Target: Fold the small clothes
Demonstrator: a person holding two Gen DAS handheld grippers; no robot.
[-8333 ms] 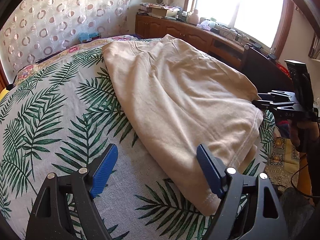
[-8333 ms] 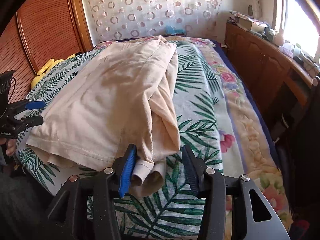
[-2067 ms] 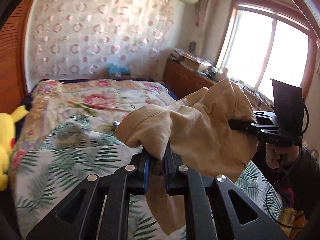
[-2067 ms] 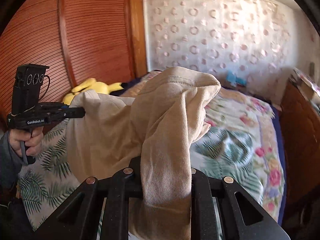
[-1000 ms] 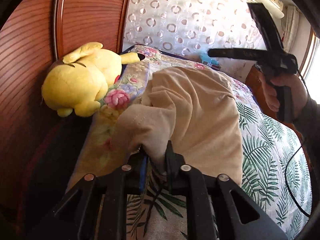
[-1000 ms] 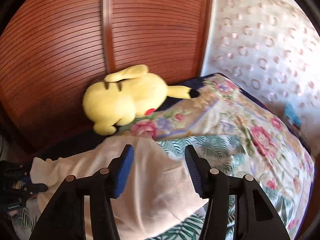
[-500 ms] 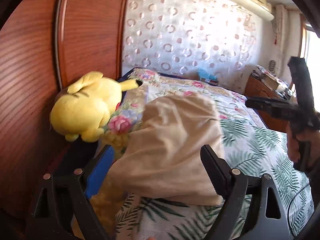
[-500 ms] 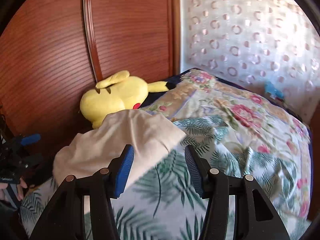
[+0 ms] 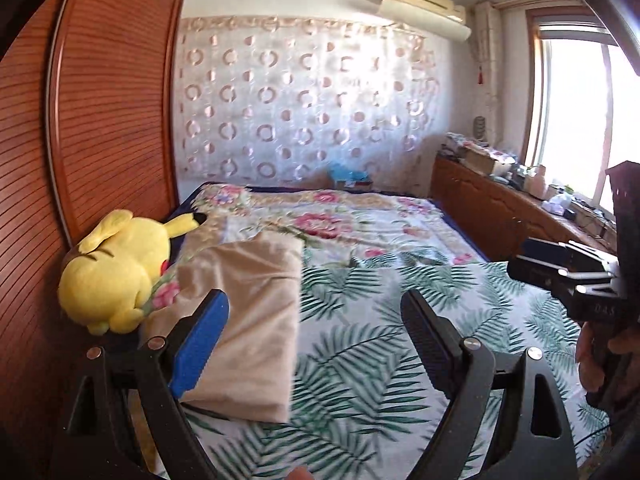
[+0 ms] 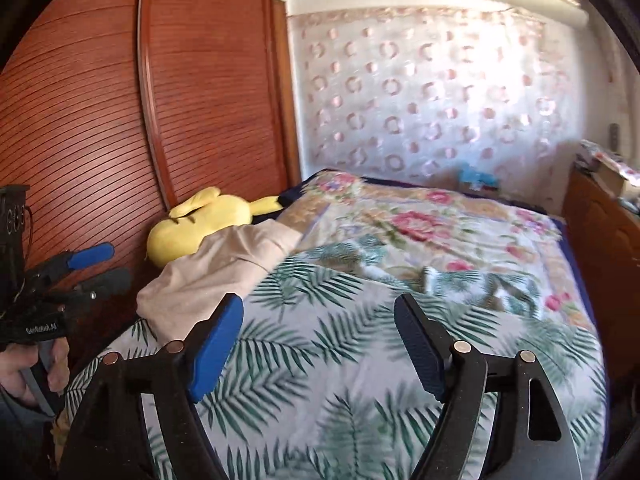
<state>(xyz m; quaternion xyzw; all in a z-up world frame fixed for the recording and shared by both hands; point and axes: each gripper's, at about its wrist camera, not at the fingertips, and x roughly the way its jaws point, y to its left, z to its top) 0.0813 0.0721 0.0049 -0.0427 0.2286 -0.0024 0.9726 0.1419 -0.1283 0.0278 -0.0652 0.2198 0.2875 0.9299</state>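
A folded beige garment (image 9: pixel 248 320) lies on the left edge of the bed, beside a yellow plush toy (image 9: pixel 114 270). It also shows in the right wrist view (image 10: pixel 216 272). My left gripper (image 9: pixel 316 344) is open and empty, raised just in front of the garment, its left finger overlapping it in view. It shows in the right wrist view (image 10: pixel 94 266) at the far left. My right gripper (image 10: pixel 320 344) is open and empty above the leaf-print bedspread, to the right of the garment. It shows at the right edge of the left wrist view (image 9: pixel 516 258).
The bed (image 9: pixel 400 320) has a palm-leaf and floral cover. A wooden slatted wardrobe (image 9: pixel 100 120) stands on the left. A wooden dresser (image 9: pixel 500 208) with clutter runs under the window on the right. A small blue object (image 9: pixel 344 174) sits at the bed's far end.
Both grippers carried the garment to the bed's left edge beside the plush toy and let go. Both are now open and have drawn back from it.
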